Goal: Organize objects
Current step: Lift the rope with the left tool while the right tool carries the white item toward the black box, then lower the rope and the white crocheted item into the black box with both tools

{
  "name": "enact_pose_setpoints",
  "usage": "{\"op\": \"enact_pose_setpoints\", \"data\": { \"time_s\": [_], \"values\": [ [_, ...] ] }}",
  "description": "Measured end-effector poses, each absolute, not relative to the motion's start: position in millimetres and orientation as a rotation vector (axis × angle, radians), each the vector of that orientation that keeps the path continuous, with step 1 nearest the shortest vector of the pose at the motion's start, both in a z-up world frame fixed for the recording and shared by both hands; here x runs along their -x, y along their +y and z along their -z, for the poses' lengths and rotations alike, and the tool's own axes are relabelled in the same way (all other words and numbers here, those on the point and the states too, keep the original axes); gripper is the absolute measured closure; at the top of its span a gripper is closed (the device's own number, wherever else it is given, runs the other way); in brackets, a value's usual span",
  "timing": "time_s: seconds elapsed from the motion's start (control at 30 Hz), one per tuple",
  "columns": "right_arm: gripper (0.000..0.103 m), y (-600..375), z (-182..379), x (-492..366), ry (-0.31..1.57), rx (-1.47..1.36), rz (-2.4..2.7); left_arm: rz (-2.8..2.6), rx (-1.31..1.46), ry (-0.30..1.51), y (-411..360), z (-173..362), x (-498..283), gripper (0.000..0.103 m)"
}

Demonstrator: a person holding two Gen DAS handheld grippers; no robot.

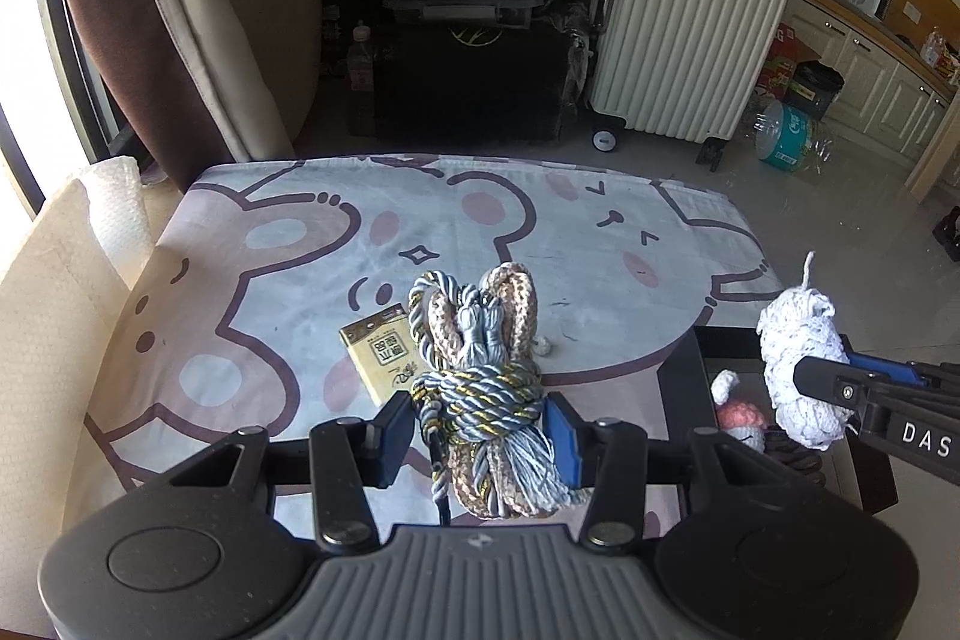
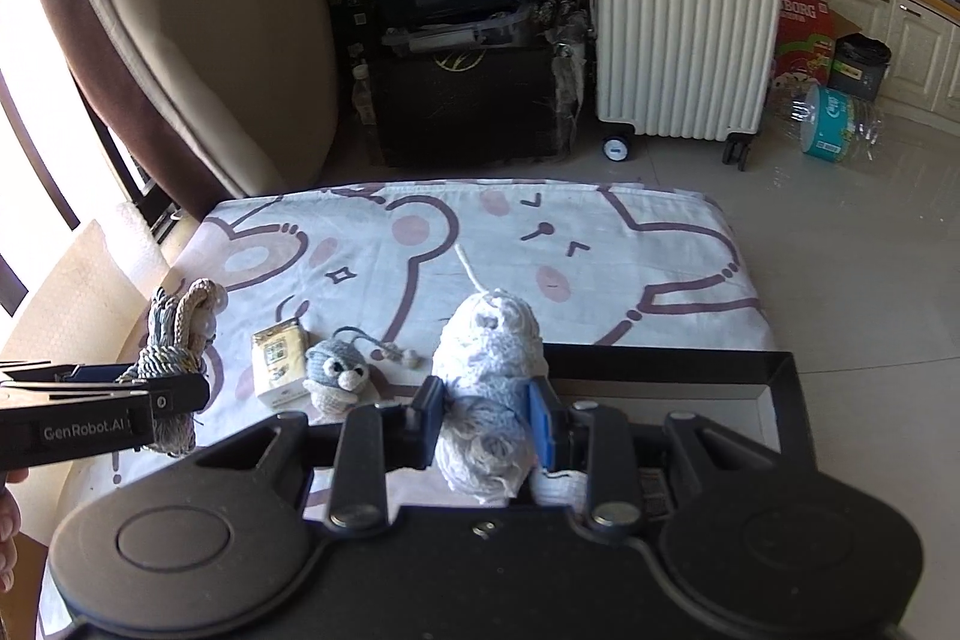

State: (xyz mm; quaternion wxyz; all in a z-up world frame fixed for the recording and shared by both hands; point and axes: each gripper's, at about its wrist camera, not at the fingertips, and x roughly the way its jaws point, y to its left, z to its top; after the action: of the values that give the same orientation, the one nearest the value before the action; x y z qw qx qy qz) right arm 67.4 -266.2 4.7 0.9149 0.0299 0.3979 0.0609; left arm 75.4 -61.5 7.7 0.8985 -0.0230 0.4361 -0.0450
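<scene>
Left gripper (image 1: 480, 418) is clamped on a knotted rope bundle (image 1: 480, 340), grey-gold cord wrapped round tan braid, held up off the cartoon-bear cloth (image 1: 270, 244). Just past its left finger there's a gold box (image 1: 377, 358) lying flat on the cloth. From the right cam a little grey knit toy (image 2: 337, 375) sits right beside that box, off to the left of the right gripper (image 2: 487, 415). That one's squeezing a white yarn skein (image 2: 489, 358), loose strand poking up, lifted over the edge of a black tray (image 2: 774, 382) that lies below and to its right
</scene>
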Motion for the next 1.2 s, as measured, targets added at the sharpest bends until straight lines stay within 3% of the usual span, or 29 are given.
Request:
{"op": "enact_pose_setpoints", "data": {
  "time_s": [1.2],
  "values": [
    [0.072,-391,17,-46,0.855,-0.113,0.091,0.396,0.177,0.957,-187,21,-90,0.055]
  ]
}}
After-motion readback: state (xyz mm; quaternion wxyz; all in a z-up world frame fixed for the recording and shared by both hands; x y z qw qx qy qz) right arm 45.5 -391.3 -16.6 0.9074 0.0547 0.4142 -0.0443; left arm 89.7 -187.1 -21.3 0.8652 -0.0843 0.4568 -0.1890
